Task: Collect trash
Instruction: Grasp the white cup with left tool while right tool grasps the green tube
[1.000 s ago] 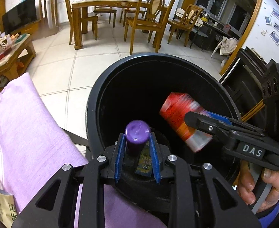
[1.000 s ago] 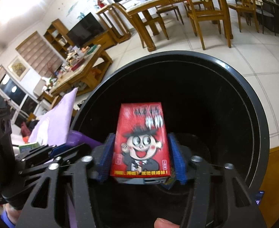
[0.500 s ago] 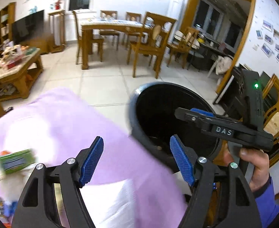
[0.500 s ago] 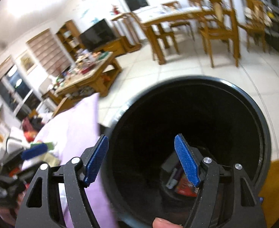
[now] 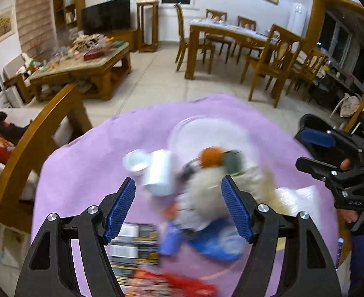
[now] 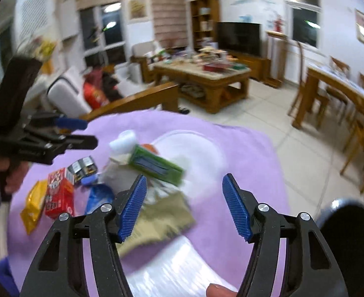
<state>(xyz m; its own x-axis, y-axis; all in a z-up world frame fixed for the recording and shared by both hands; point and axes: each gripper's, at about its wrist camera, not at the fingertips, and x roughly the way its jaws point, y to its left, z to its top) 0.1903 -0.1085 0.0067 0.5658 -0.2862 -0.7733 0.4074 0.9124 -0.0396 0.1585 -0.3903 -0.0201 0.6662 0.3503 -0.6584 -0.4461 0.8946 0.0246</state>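
Observation:
Trash lies on a purple cloth (image 5: 87, 163): a white cup (image 5: 158, 173), a crumpled white paper (image 5: 201, 198), a blue wrapper (image 5: 216, 245), a green box (image 6: 155, 164), a red box (image 6: 58, 193), a yellow packet (image 6: 34, 204) and an olive pouch (image 6: 157, 220). My left gripper (image 5: 179, 208) is open and empty above the pile. My right gripper (image 6: 184, 208) is open and empty above the cloth. The black trash bin (image 6: 352, 242) is at the right wrist view's lower right. Both views are blurred.
A wooden armrest (image 5: 35, 138) runs along the cloth's left side. A cluttered wooden coffee table (image 5: 82, 69) and a dining table with chairs (image 5: 241, 42) stand beyond on the tiled floor. A clear plastic sheet (image 6: 172, 267) lies near my right gripper.
Both grippers let go of their items into the bin, opened, and swung away from the bin to the trash pile on the purple cloth.

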